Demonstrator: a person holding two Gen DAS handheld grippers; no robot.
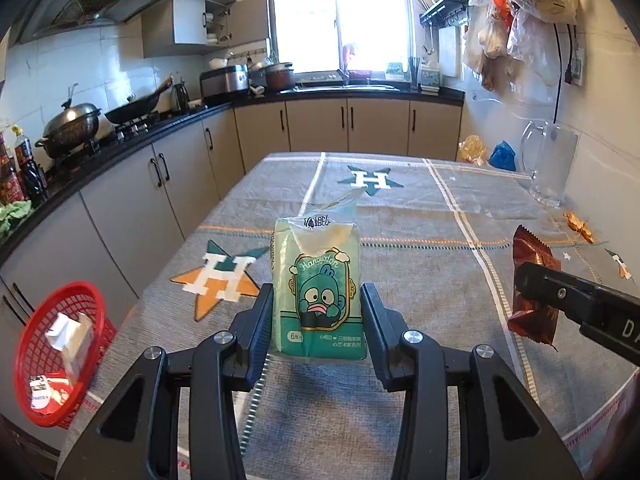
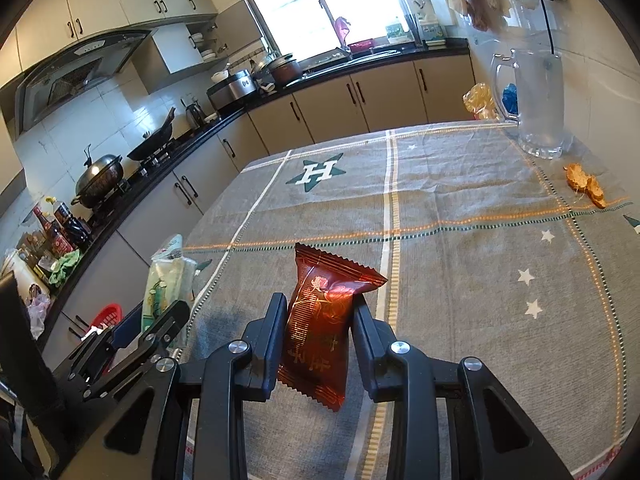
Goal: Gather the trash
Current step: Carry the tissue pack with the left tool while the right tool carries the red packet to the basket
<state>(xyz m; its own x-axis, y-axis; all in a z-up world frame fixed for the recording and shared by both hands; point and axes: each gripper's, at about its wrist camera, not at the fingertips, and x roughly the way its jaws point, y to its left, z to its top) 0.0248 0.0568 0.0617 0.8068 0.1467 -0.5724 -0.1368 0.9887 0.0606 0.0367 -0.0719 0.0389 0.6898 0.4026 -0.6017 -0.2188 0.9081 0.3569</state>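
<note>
My left gripper (image 1: 317,304) is shut on a green tissue pack (image 1: 318,280) printed with a cartoon figure, held upright above the grey tablecloth (image 1: 420,220). My right gripper (image 2: 318,314) is shut on a dark red snack wrapper (image 2: 320,328), also lifted off the cloth. In the left wrist view the red wrapper (image 1: 534,280) and the right gripper's finger show at the right edge. In the right wrist view the green pack (image 2: 166,284) and the left gripper appear at the left. A red basket (image 1: 60,354) sits low at the left, off the table, with paper trash inside.
A clear glass jug (image 1: 550,166) stands at the table's far right by the wall. Orange scraps (image 2: 586,184) lie near it. Orange and blue bags (image 1: 486,152) sit behind the table. Kitchen cabinets and a stove with pots run along the left.
</note>
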